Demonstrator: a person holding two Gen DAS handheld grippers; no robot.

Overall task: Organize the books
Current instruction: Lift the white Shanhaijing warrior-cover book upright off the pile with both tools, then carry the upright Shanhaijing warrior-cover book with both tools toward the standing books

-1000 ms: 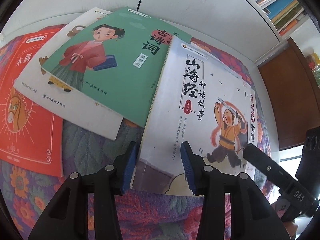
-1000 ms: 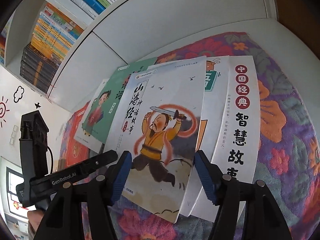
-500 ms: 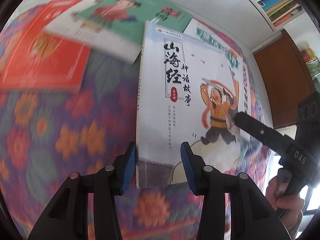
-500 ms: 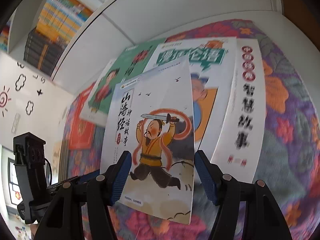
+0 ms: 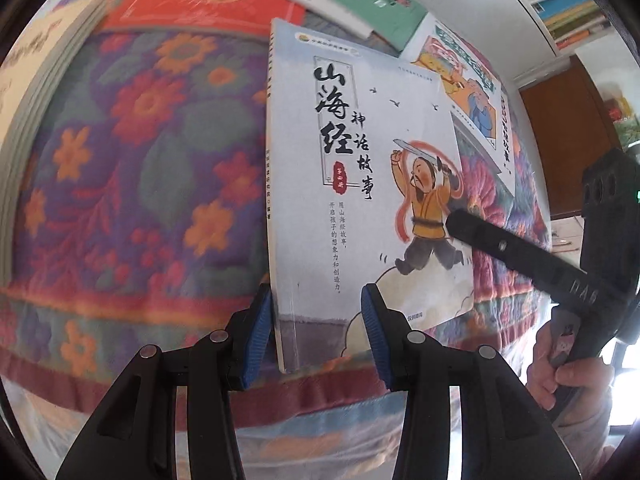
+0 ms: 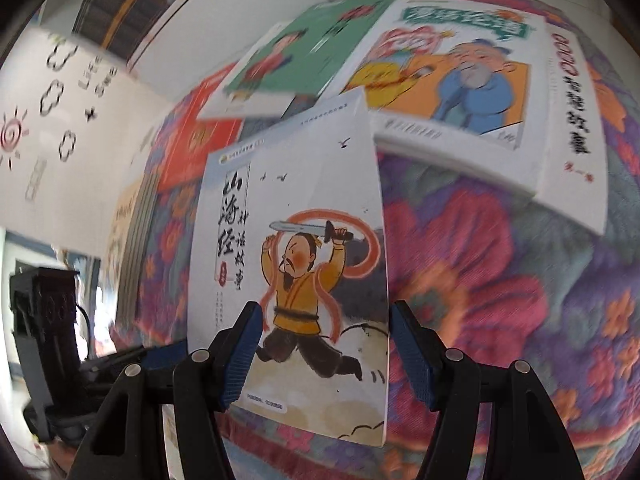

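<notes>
While both tools (image 5: 316, 330) (image 6: 326, 354) clamp the pale book (image 5: 360, 184), only left view shows a hand (image 5: 568, 376)

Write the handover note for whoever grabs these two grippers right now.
Left gripper: straddles the spine corner of the pale warrior book; grip unclear.
Right gripper: straddles its opposite edge; contact unclear.
That book is over the floral cloth, apart from the rest.
Green book, red book, sage book lie overlapped at the far side.
A finished stack sits left.
Left: place this book, sort the others.

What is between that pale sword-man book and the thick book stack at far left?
Only bare flowered cloth between the pale book and the stack, seen in the left wrist view.
</notes>
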